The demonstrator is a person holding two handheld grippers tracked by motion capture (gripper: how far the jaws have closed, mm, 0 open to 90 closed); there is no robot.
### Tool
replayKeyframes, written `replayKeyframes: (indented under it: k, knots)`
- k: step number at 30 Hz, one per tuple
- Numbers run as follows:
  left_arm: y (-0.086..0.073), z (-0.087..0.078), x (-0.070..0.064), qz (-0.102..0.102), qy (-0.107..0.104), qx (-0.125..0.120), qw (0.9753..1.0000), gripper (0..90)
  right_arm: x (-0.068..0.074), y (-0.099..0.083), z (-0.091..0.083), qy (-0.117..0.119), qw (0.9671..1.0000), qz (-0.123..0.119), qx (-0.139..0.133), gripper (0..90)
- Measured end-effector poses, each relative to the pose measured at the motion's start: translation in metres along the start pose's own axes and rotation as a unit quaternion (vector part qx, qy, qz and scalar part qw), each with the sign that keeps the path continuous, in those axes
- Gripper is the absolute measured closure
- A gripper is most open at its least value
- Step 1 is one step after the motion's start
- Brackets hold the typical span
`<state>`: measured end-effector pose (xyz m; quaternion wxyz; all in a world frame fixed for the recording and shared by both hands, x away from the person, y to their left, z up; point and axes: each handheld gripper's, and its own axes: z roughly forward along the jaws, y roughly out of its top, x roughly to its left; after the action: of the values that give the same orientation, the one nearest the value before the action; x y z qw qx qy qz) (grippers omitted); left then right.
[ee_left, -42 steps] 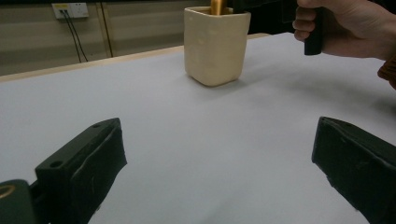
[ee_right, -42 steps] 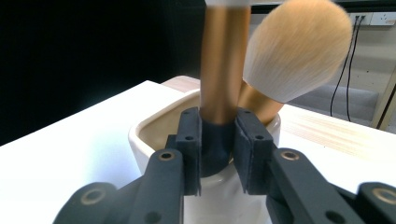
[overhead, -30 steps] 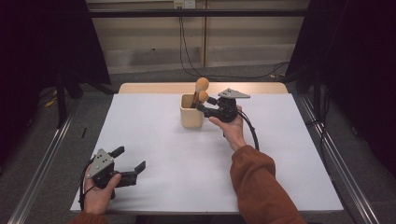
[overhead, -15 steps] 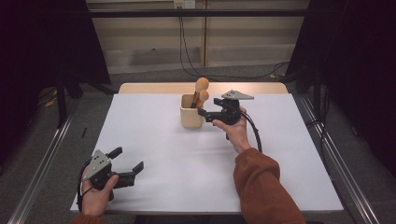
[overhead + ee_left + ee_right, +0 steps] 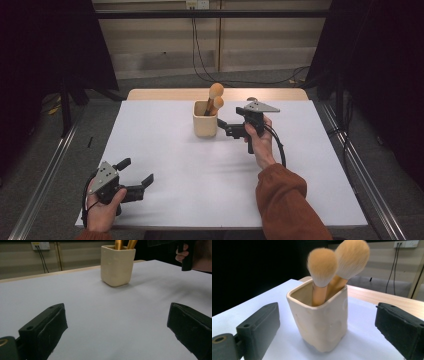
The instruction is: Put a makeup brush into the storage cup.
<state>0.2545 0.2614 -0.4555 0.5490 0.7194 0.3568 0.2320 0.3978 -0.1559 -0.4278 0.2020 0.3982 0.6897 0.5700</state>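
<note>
Right tongs (image 5: 223, 128) lined up on the cream cup (image 5: 205, 119), jaws apart.

From the high view: cup with two brushes (image 5: 214, 96) toward the far middle of the table (image 5: 200, 165); left tongs (image 5: 136, 176) apart, empty, near corner. Left gripper view: cup (image 5: 117, 265) well ahead, untouched. Right gripper view: cup (image 5: 322, 320) between spread jaws, not yet touched; best to advance squarely, close low on the walls, clear of the brushes (image 5: 337, 262).

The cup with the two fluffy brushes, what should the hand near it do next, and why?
Probably ease the right gripper a little further forward, so its open jaws come around the cup. In the right gripper view the cup stands between the jaws but apart from both, with two brushes upright inside. The left gripper rests open, far off.
</note>
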Motion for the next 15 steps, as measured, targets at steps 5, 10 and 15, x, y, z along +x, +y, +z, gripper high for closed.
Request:
replayKeyframes:
  k: [5,10,15]
  knots:
    - [0.0,0.0,0.0,0.001,0.0,0.0,1.0,2.3,-0.001,-0.002,-0.011,-0.006,1.0,-0.006,-0.002,4.1]
    - [0.0,0.0,0.0,0.002,0.0,0.001,1.0,2.3,-0.004,-0.004,-0.022,-0.012,0.9999,-0.001,-0.008,3.8]
    - [0.0,0.0,0.0,0.001,0.0,0.0,1.0,2.3,-0.005,-0.004,-0.033,-0.018,0.9997,-0.007,-0.018,3.9]
